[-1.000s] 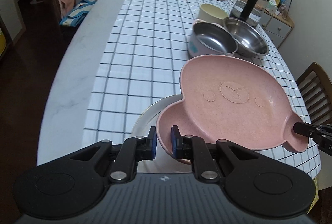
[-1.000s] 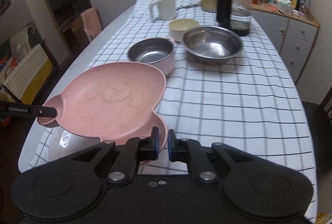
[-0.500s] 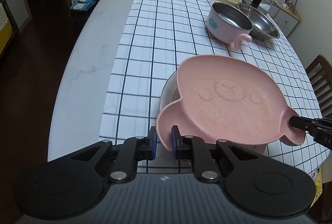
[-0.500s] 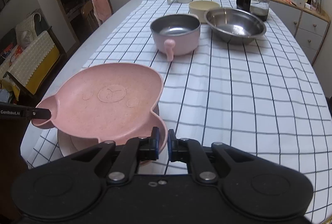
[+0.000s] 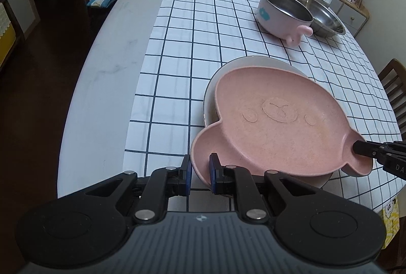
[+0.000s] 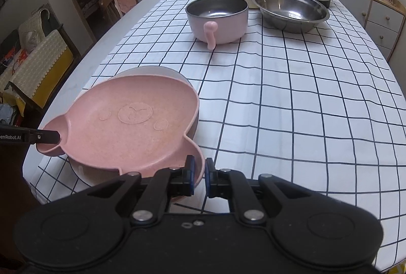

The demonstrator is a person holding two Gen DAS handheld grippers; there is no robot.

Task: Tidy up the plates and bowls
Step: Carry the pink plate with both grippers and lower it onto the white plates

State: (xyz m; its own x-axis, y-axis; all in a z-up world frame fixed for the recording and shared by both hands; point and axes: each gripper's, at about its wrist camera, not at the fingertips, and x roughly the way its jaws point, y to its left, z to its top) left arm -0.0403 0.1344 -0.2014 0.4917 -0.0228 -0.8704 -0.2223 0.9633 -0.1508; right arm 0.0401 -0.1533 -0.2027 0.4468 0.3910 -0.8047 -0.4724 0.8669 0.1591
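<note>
The table has a checked cloth on it. Near its front edge there's a white plate, and the pink bear plate is sitting on top of that. Left gripper jaws are pinched on one ear rim, right gripper jaws are clamped on the other ear. Behind the bear plate: steel bowl, then the pink-handled bowl.
</note>
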